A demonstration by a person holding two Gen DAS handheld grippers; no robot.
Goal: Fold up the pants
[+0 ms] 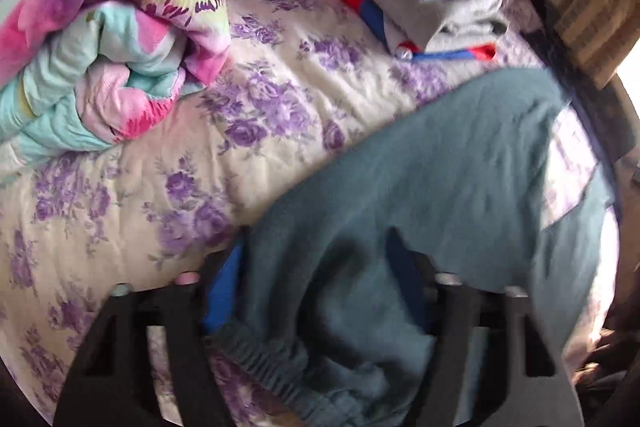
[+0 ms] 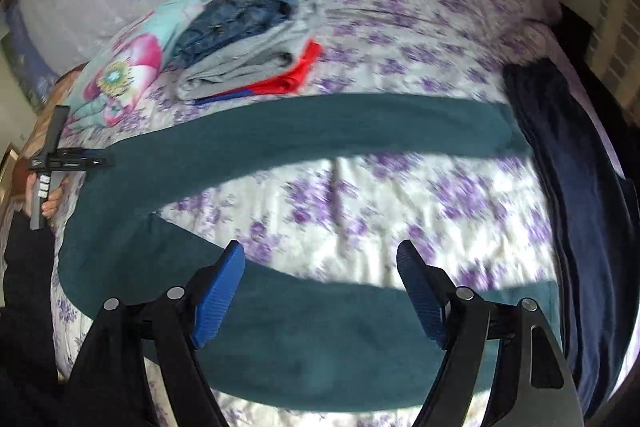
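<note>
Teal fleece pants (image 2: 280,143) lie spread on the floral bed, both legs running to the right, one far and one near. My right gripper (image 2: 320,291) is open just above the near leg (image 2: 312,339), holding nothing. My left gripper (image 1: 316,291) is at the waistband end (image 1: 264,359); teal cloth is bunched between and over its blue pads, so it looks shut on the pants. The left gripper also shows in the right wrist view (image 2: 96,159) at the waist end, held by a hand.
A stack of folded clothes (image 2: 248,39) with jeans on top sits at the back of the bed. A rolled flowered quilt (image 1: 104,39) lies at the left. A dark navy garment (image 2: 568,195) lies along the right edge. The floral bedspread (image 2: 380,203) shows between the legs.
</note>
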